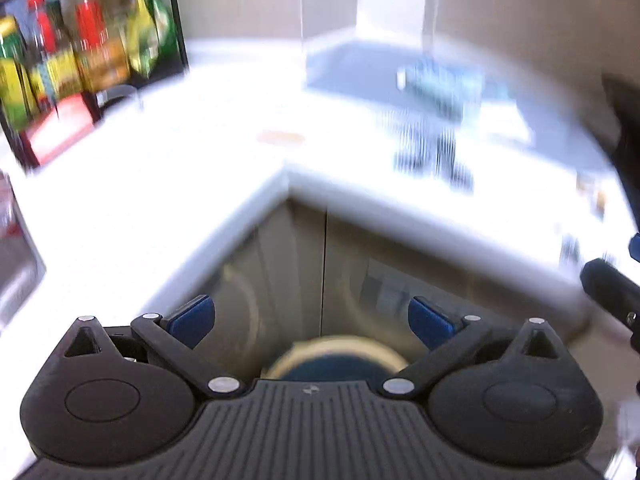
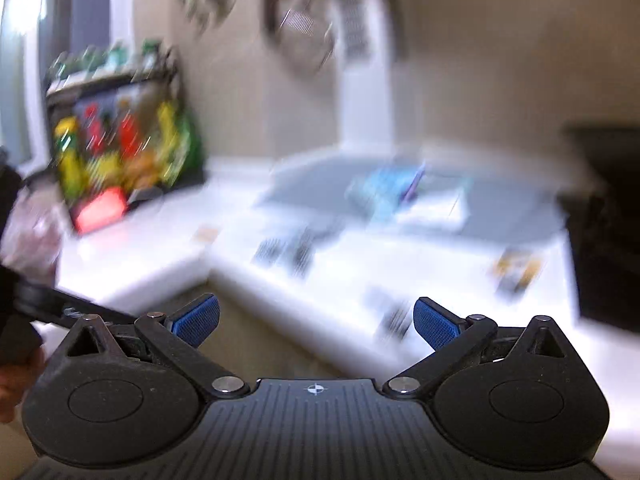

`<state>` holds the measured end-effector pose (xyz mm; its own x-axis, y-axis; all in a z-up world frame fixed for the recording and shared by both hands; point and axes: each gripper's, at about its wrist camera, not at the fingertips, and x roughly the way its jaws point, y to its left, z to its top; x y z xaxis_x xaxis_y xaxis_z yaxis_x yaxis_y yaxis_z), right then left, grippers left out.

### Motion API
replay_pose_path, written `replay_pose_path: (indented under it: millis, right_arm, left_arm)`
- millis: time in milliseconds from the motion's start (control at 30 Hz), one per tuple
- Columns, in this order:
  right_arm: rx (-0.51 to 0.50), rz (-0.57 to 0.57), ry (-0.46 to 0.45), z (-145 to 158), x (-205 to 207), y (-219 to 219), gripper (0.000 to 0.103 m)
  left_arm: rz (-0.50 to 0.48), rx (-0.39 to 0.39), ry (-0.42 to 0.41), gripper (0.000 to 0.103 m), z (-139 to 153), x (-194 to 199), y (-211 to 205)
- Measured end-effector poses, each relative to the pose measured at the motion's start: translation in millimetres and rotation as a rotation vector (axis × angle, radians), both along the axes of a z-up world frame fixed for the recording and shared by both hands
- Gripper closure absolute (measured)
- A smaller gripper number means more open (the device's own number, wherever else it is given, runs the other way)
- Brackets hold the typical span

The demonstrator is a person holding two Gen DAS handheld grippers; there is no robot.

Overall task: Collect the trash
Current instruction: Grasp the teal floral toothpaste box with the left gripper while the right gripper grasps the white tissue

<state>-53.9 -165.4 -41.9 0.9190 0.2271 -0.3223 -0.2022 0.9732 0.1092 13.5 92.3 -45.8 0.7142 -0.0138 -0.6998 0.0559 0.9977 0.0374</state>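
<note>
Several small dark-striped wrappers (image 2: 288,250), blurred, are strewn on the white table (image 2: 360,272) ahead of the fingers. Both the left gripper (image 1: 311,320) and right gripper (image 2: 316,320) are held with fingers apart, empty. A rack of bottles (image 1: 80,52) is seen far left; a grey tray (image 2: 500,208) with bluish items lies beyond.

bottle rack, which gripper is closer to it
Left. The left gripper hangs open off the counter's inner corner, the bottle rack up to its left. The right gripper is farther right along the counter, the rack looking smaller.
</note>
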Motion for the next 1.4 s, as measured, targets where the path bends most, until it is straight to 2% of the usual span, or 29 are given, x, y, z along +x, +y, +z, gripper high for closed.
replay_pose_path:
  millis: [100,167,233,333,500,667,800,1033,1200,1333,1400]
  right_arm:
    - [0.005,-0.095,-0.06,20.5,31.5,-18.7,0.0]
    - [0.02,-0.154,-0.078,27.6,58.8,-30.2,0.0]
    - [0.035,-0.195,-0.062,30.3,90.5,-41.5,0.0]
    - [0.061,-0.246,-0.014,25.2,138.8,-56.3,0.0]
    - [0.105,-0.313,0.078,3.1,204.7,-80.8,0.0]
    - [0.227,-0.354,0.17,-17.8,251.8,-106.2,0.0]
    - [0.295,-0.369,0.196,-29.3,273.3,-113.6,0.0]
    - [0.284,-0.358,0.187,-36.4,282.7,-112.0,0.0]
    - [0.192,-0.35,0.219,-32.3,285.9,-103.9,0.0]
    - [0.076,-0.358,0.259,-30.2,295.6,-89.2,0.0]
    - [0.052,-0.34,0.265,-30.1,296.9,-84.5,0.0]
  left_arm:
    - [-0.003,-0.032,-0.061,0.0,31.1,27.9,-15.7]
    - [-0.019,-0.08,-0.061,0.0,45.7,51.8,-25.7]
    - [-0.032,-0.126,-0.063,0.0,56.3,76.7,-38.4]
    - [-0.024,-0.138,-0.059,0.0,65.1,110.3,-61.6]
    - [-0.059,-0.142,-0.037,0.0,60.7,166.9,-100.5]
    - [-0.045,-0.117,0.025,0.0,41.7,217.5,-130.5]
    - [-0.003,-0.13,0.079,0.0,24.5,254.3,-138.1]
    - [0.023,-0.146,0.118,0.0,12.5,301.8,-152.9]
    - [0.003,-0.15,0.153,0.0,2.3,324.3,-167.8]
    - [-0.002,-0.105,0.195,0.0,-12.9,331.5,-174.8]
    - [0.004,-0.091,0.211,0.0,-17.9,332.8,-170.9]
